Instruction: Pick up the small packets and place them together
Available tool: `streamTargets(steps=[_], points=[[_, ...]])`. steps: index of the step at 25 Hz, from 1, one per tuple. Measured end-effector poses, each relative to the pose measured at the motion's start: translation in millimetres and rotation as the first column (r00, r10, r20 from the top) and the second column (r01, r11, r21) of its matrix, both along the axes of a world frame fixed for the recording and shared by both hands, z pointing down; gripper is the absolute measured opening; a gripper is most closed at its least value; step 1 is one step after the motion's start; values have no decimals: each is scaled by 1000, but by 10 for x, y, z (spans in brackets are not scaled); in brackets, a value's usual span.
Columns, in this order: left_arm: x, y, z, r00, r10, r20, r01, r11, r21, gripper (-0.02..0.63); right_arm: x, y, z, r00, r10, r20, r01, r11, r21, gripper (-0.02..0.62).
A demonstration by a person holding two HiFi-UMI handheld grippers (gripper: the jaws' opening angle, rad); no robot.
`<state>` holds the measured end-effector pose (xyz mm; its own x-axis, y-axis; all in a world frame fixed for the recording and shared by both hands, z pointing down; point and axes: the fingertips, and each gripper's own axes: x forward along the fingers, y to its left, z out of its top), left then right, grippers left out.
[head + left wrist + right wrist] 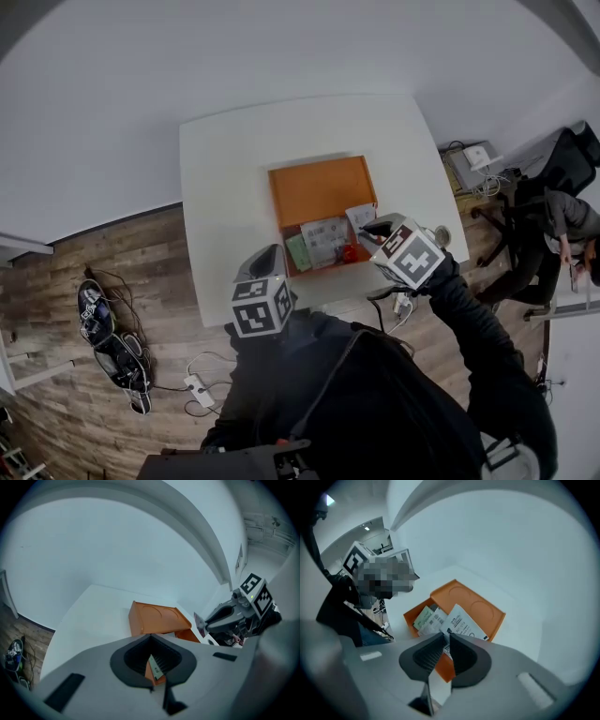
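An orange tray (319, 187) lies on the white table (225, 187). Small packets (325, 239) are gathered at its near end, with a green one (298, 251) at the left. My right gripper (373, 230) hangs above the tray's near right corner, shut on a white printed packet (461, 623) that is lifted clear of the tray (483, 609). The left gripper view shows that packet (198, 623) sticking out from the right gripper (213, 620). My left gripper (269, 258) hovers near the tray's near left corner. Its fingertips meet (150, 639) and hold nothing.
The table's near edge runs just under both grippers. Shoes (103, 337) and a power strip with cables (199, 389) lie on the wood floor at the left. A seated person (562, 225) and a box of devices (473, 164) are at the right.
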<state>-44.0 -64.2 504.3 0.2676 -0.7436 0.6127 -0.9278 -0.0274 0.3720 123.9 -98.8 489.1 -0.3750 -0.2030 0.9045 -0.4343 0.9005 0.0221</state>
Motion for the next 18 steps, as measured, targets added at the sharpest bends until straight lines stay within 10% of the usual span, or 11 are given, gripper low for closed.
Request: streamTargets(steps=[9, 18], points=[[-83, 100, 2, 999, -48, -8, 48, 999, 0, -2, -914, -669, -134, 990, -43, 137, 31, 995, 91, 46], [-133, 93, -17, 997, -68, -27, 68, 998, 2, -2, -1447, -871, 278, 986, -166, -27, 168, 981, 101, 48]])
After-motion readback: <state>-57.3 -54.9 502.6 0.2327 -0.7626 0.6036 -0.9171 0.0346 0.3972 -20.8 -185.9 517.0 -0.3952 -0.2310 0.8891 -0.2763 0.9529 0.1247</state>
